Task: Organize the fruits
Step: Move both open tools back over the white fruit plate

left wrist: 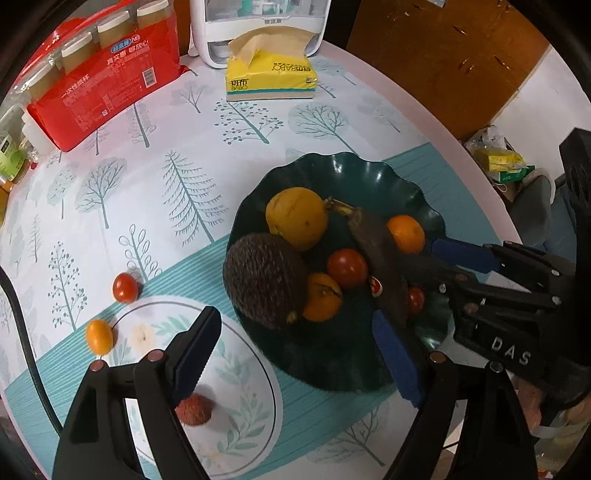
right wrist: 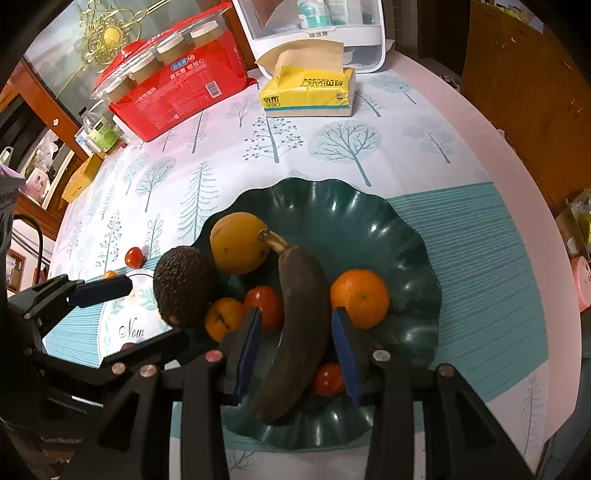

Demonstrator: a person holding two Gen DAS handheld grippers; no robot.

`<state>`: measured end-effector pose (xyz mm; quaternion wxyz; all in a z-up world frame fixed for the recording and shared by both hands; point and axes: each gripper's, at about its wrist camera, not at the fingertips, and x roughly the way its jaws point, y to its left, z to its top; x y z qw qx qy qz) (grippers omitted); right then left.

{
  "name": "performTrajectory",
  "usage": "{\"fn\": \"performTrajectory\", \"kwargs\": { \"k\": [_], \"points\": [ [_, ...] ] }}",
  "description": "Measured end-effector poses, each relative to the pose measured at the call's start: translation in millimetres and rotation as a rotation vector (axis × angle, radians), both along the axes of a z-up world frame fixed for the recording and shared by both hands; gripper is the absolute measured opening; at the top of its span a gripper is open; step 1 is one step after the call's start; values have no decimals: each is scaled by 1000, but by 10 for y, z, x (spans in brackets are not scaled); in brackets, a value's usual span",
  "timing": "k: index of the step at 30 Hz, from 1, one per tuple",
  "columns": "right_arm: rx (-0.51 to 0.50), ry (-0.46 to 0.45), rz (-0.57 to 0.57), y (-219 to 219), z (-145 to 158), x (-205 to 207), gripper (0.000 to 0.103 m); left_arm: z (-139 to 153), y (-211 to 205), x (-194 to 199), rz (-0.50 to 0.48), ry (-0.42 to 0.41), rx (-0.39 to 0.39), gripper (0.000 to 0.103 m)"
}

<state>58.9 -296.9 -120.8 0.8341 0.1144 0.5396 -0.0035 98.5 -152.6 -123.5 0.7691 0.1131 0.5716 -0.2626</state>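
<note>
A dark green scalloped bowl [right wrist: 413, 236] holds a blackened banana [right wrist: 299, 332], an avocado [right wrist: 184, 284], a yellow fruit [right wrist: 238, 242], two oranges [right wrist: 360, 297], and small tomatoes [right wrist: 264, 304]. My right gripper [right wrist: 301, 349] is open, its blue pads on either side of the banana's middle; it also shows in the left wrist view [left wrist: 424, 291]. My left gripper [left wrist: 291, 365] is open and empty above a white leaf-patterned plate [left wrist: 255, 402] that holds a red lychee [left wrist: 194, 410]. A tomato [left wrist: 125, 288] and a kumquat [left wrist: 99, 336] lie on the cloth left of the plate.
A yellow tissue pack [left wrist: 271, 75], a red pack of paper cups [left wrist: 107, 81] and a white appliance [left wrist: 258, 22] stand at the back of the round table. The table edge [right wrist: 524, 177] curves along the right. A black cable [left wrist: 22, 332] runs at the left.
</note>
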Motion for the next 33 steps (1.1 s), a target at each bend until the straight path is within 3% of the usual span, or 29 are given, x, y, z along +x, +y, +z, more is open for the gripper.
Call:
{"fn": "performTrajectory", "kwargs": {
  "k": [7,18,25,33],
  "points": [
    [-18,-53,-20,92,287,-274,40,354,317,-224,7,-110,11,83],
    [-24,-166,45,703,725,-619,40,1002,1444,-470,163,-309,10,89],
    [-41,-197,183,1338,761,-737,40,794,1964,-663,235,-292,33,89],
    [-41,-145,299,1805,369,-648,40,338,2220,-587,293,-191,39,89]
  ]
}}
